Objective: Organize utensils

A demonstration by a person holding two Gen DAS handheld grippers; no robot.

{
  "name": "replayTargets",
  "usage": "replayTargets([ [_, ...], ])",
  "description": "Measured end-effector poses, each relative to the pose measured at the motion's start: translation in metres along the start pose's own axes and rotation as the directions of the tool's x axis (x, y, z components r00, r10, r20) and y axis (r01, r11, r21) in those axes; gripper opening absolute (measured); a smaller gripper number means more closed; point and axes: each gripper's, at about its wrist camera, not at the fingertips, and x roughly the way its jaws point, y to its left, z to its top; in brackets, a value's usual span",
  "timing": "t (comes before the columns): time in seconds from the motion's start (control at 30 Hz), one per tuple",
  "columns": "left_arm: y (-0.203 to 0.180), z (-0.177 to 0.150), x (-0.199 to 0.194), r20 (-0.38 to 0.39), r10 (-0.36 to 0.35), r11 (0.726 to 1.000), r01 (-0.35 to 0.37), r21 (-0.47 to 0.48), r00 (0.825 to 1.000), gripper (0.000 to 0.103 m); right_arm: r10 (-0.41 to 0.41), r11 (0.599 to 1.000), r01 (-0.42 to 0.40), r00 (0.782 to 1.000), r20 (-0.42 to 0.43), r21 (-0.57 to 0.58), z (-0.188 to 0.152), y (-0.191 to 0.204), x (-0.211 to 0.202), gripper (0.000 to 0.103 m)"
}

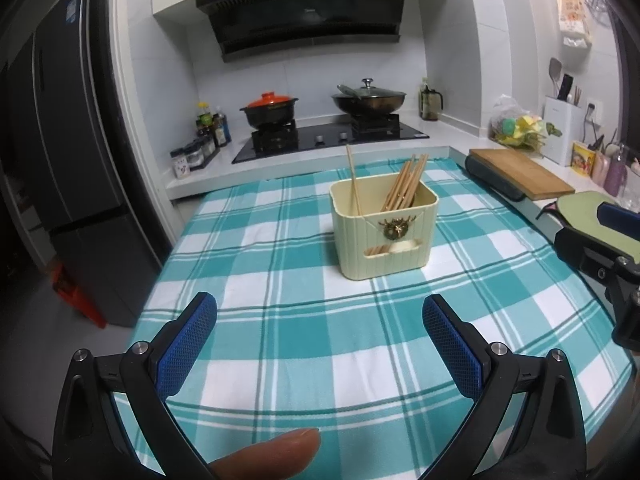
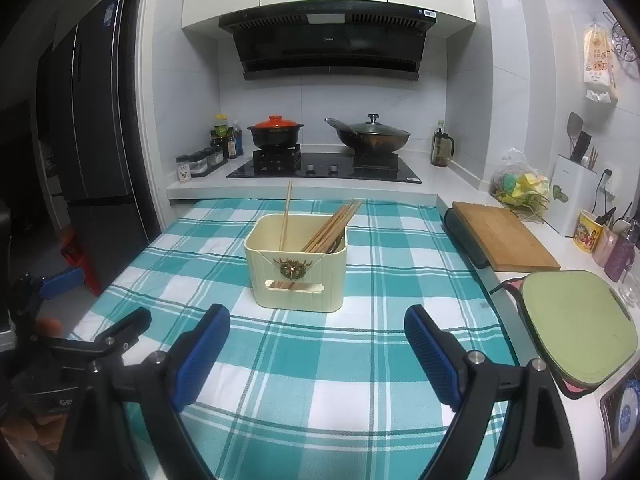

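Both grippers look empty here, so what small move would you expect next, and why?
Probably the left gripper eases forward toward the single wooden chopstick standing apart at the left of the cream ribbed plastic holder, to join it with the leaning bundle of wooden chopsticks. Both it and the right gripper are open and empty, back from the holder.

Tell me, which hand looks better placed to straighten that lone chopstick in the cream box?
Probably the left. The lone chopstick stands at the box's left end, apart from the chopstick bundle. The left gripper sits on that side; the right gripper would cross the bundle. Both are open and empty.
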Motion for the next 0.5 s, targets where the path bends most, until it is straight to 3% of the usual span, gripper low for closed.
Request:
replayTargets([
  [0.5,-0.002,-0.005,-0.035,-0.008,-0.04,0.999,0.039,-0.023,0.999,0.103,0.01,1.0,-0.01,0.998,-0.06,-0.006,-0.022,0.015,-0.033,0.091],
])
